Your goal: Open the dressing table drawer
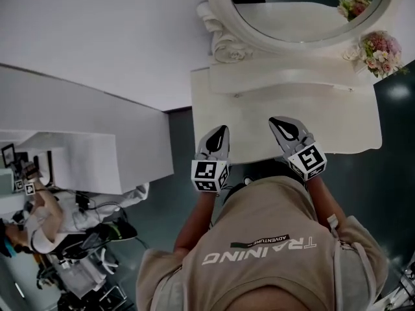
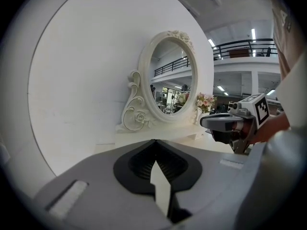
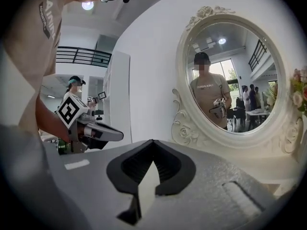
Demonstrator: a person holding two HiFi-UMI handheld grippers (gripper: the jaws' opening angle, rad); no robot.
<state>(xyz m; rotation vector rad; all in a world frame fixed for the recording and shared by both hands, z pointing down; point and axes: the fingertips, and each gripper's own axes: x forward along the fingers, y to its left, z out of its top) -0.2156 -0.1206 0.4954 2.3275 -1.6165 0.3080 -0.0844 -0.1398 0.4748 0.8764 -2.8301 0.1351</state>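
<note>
A white dressing table [image 1: 259, 118] with an oval mirror [image 1: 305, 11] stands against the wall ahead. Its drawer front is hidden below the tabletop in every view. My left gripper [image 1: 222, 129] hovers over the table's front left part, its jaws shut on nothing. My right gripper [image 1: 275, 120] hovers beside it over the front middle, also shut and empty. In the left gripper view the closed tips [image 2: 155, 140] point at the mirror's carved frame [image 2: 136, 114], with the right gripper [image 2: 230, 121] to their right. In the right gripper view the closed tips [image 3: 152, 141] face the mirror [image 3: 230, 80], and the left gripper [image 3: 98, 132] shows at the left.
Pink flowers [image 1: 382, 50] stand at the table's back right corner. A white partition [image 1: 84, 148] runs along the left, with a seated person [image 1: 39, 219] beyond it at the lower left. Dark floor [image 1: 395, 167] lies to the table's right.
</note>
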